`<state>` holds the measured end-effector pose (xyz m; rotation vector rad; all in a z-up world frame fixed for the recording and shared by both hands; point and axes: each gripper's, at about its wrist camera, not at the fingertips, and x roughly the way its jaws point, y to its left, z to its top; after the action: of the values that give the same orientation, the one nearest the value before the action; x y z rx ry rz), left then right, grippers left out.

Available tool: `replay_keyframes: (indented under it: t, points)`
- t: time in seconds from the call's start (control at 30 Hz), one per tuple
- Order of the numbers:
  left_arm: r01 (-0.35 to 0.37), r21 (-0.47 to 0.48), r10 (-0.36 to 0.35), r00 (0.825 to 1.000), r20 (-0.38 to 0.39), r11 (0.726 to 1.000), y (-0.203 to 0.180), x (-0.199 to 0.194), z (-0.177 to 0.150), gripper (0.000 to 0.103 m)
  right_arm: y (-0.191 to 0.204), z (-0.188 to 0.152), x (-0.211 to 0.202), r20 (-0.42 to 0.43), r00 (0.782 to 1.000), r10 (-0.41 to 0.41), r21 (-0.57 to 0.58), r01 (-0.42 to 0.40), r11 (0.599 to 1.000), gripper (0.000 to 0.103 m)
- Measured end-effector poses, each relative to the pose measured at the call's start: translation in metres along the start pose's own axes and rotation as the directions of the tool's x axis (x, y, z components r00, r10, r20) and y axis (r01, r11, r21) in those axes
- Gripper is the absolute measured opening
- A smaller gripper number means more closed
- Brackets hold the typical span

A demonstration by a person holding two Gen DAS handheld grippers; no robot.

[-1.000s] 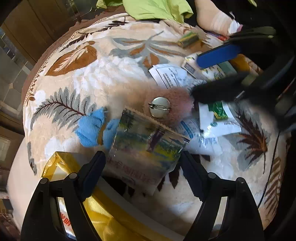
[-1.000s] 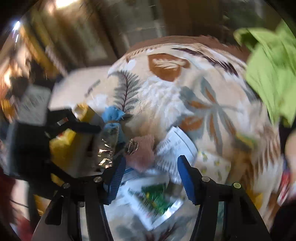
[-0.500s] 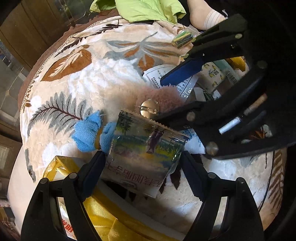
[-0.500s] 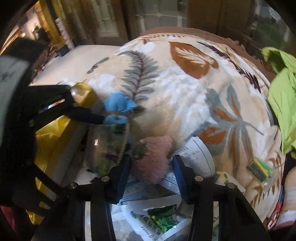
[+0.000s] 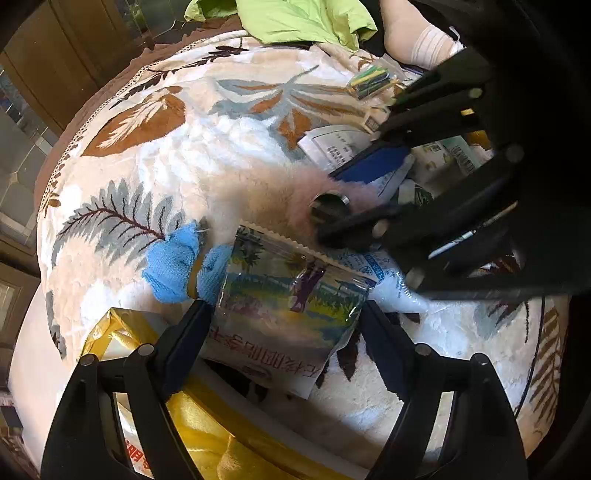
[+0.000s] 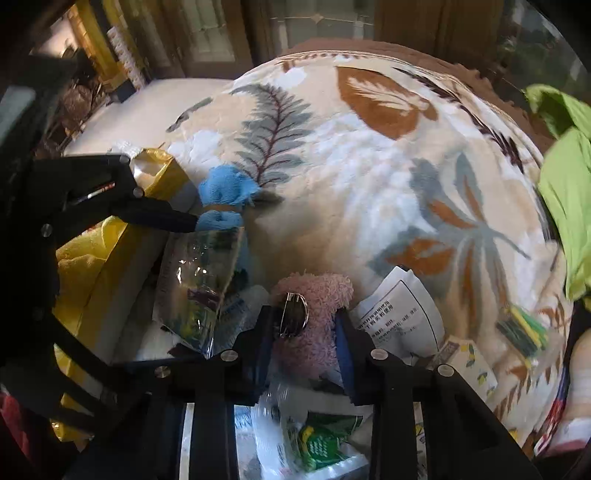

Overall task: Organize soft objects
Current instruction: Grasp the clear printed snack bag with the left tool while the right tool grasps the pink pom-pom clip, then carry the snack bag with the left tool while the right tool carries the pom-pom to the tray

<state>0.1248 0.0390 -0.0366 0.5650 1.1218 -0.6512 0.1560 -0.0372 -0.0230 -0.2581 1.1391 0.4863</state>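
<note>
A pink fluffy piece (image 6: 314, 291) with a round metal pin (image 6: 293, 314) lies on the leaf-patterned blanket (image 6: 369, 155). My right gripper (image 6: 303, 325) is shut on it, pads pressing both sides. From the left wrist view the right gripper (image 5: 327, 205) reaches in from the right over that pink fluff (image 5: 284, 181). My left gripper (image 5: 282, 310) stands open, with a clear printed plastic bag (image 5: 291, 295) lying between its fingers. A blue cloth bundle (image 5: 173, 266) sits just left of the bag.
A yellow bag (image 5: 122, 332) lies under the left gripper. Printed leaflets (image 6: 399, 314) and a green-and-white packet (image 6: 317, 443) crowd the right side. A lime green cloth (image 5: 303, 18) lies at the far edge, near a person's socked foot (image 5: 424, 44).
The right gripper swung in from the right and narrowed its fingers onto the pink fluffy piece. The left gripper and the plastic bag stayed nearly still.
</note>
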Motion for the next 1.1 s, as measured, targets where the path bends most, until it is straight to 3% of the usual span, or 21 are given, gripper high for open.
replay_keyframes:
  t: [0.4,1.1]
  points:
    - [0.017,-0.031,-0.016,1.0,0.02,0.999,-0.001,-0.012,-0.005,0.072,-0.03,-0.022,-0.034,0.079,0.994,0.081,0.159,-0.093,0.983,0.031]
    - [-0.054,-0.048,0.06,0.988,0.145,0.997,-0.019,-0.074,0.002,0.071,-0.027,-0.036,-0.09,0.186,0.978,0.1,0.186,-0.135,0.973,0.032]
